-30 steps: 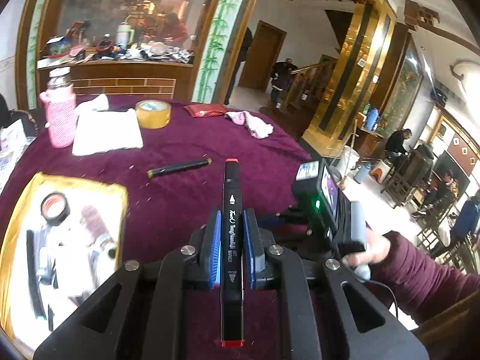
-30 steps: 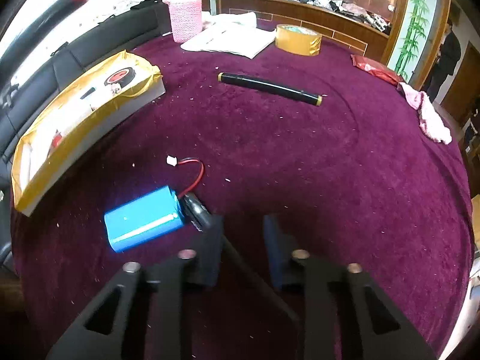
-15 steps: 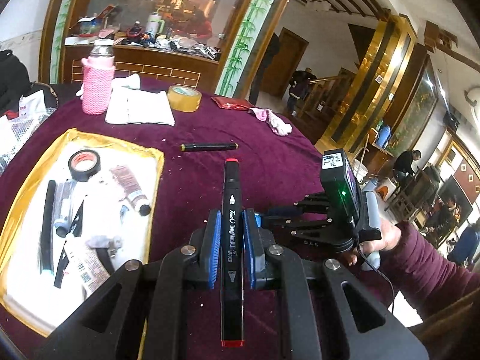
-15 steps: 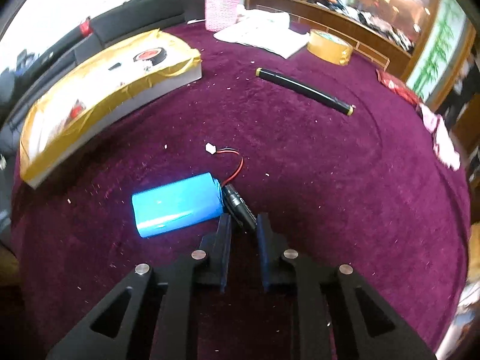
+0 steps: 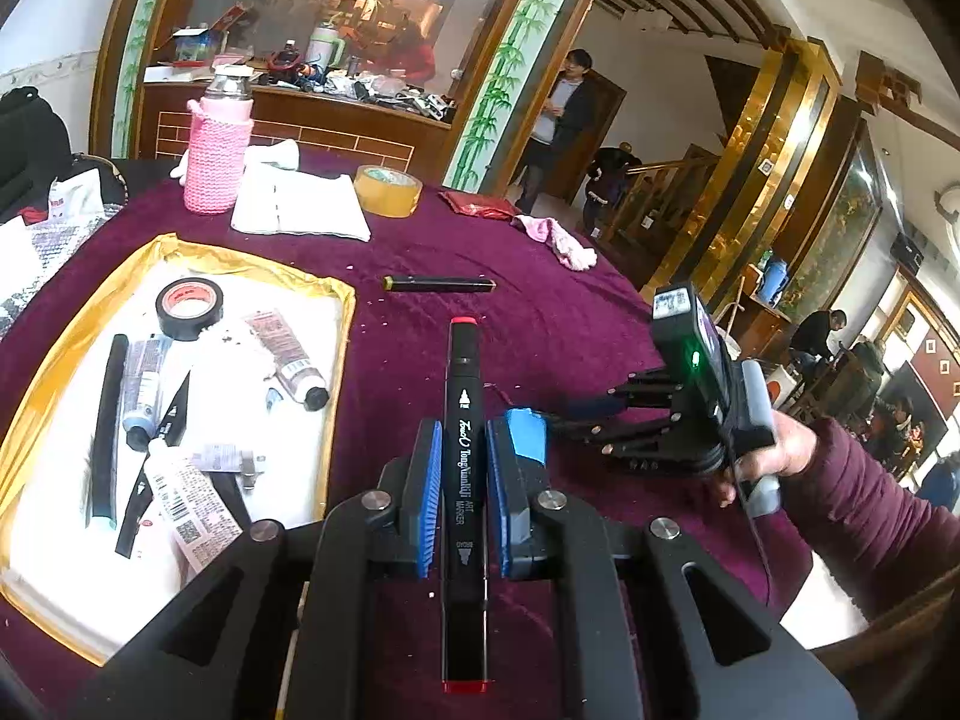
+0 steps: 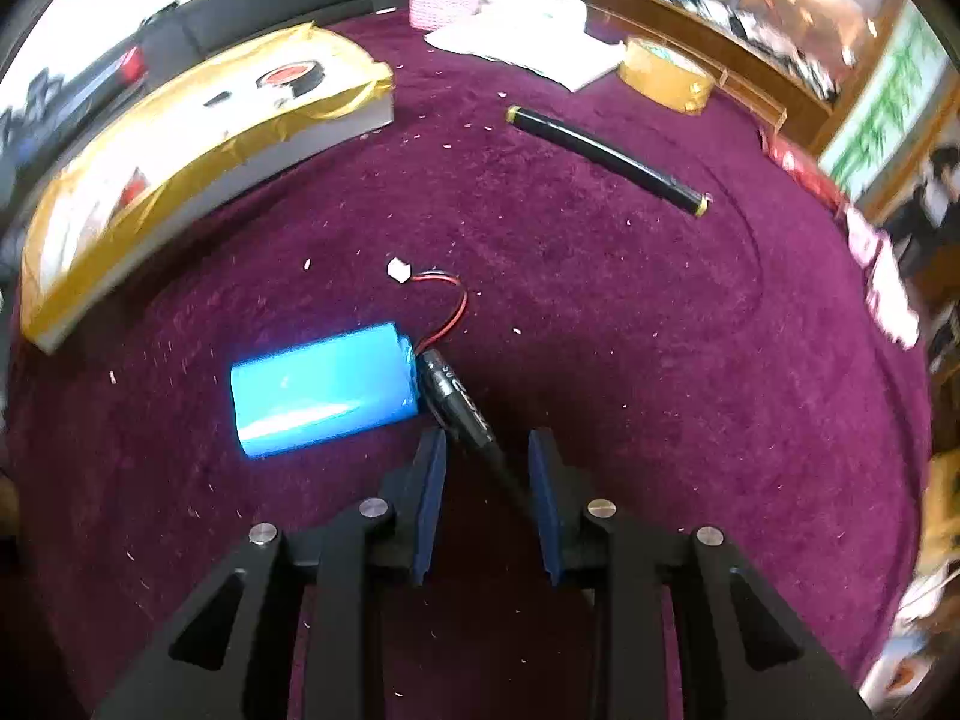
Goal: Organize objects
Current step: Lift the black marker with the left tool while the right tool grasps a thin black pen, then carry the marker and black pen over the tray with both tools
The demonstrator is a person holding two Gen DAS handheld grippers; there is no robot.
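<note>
My left gripper is shut on a black art marker with red ends, held above the purple table beside the yellow-edged tray. The tray holds a black tape roll, tubes and pens. My right gripper is open low over the table, its jaws on either side of a black pen that lies slanted against a blue battery pack with a red wire. The right gripper also shows in the left wrist view, touching the battery pack. The tray shows at the upper left of the right wrist view.
A black pen with yellow ends lies mid-table. A pink-sleeved bottle, white cloth, tan tape roll, red packet and pink rag sit at the far side. A person stands beyond.
My right gripper closed to a narrow gap around the pen by the battery, then opened wider. My left gripper moved back and left with the marker, bringing more of the tray into view.
</note>
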